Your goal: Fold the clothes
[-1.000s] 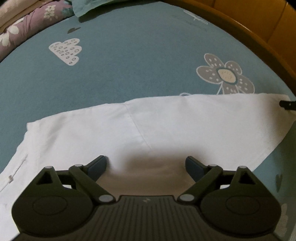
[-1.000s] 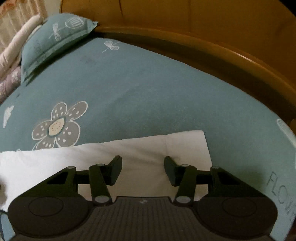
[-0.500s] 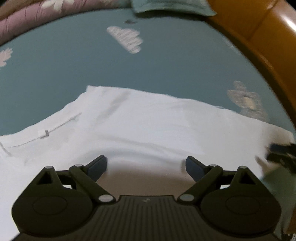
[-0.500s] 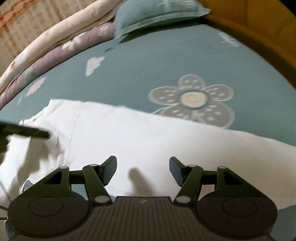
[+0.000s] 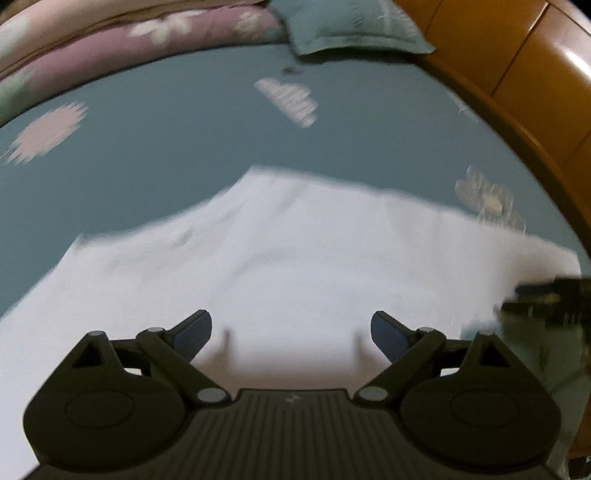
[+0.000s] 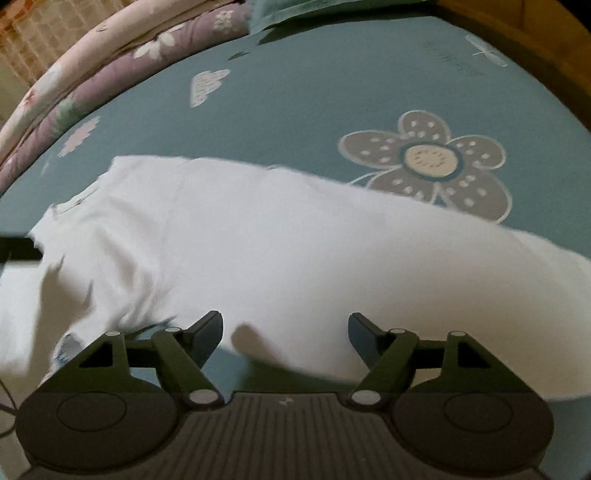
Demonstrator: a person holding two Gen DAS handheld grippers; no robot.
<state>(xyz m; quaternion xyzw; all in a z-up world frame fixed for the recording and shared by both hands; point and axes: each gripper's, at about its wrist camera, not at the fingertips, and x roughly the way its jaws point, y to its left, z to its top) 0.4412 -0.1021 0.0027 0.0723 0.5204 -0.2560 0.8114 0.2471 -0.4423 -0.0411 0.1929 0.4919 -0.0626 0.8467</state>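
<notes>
A white garment (image 5: 288, 251) lies flat on the teal bed sheet (image 5: 184, 147), folded into a long band; it also fills the middle of the right wrist view (image 6: 295, 251). My left gripper (image 5: 291, 328) hovers over the near part of the cloth, open, with nothing between its fingers. My right gripper (image 6: 286, 328) hangs over the cloth's near edge, its jaws still opening and empty. The right gripper shows as a dark blur (image 5: 546, 299) at the right edge of the left wrist view, and a dark finger of the left gripper (image 6: 18, 249) enters the right wrist view from the left.
A flower print (image 6: 428, 162) and a cloud print (image 6: 207, 86) mark the sheet beyond the cloth. A rolled purple floral quilt (image 5: 129, 48) and a teal pillow (image 5: 351, 26) lie at the far side. A wooden bed frame (image 5: 524, 92) curves along the right.
Both grippers have swept sideways along the white garment, from its square end toward the sleeve and collar end. The right gripper's jaws have widened. The left wrist view is now motion-blurred.
</notes>
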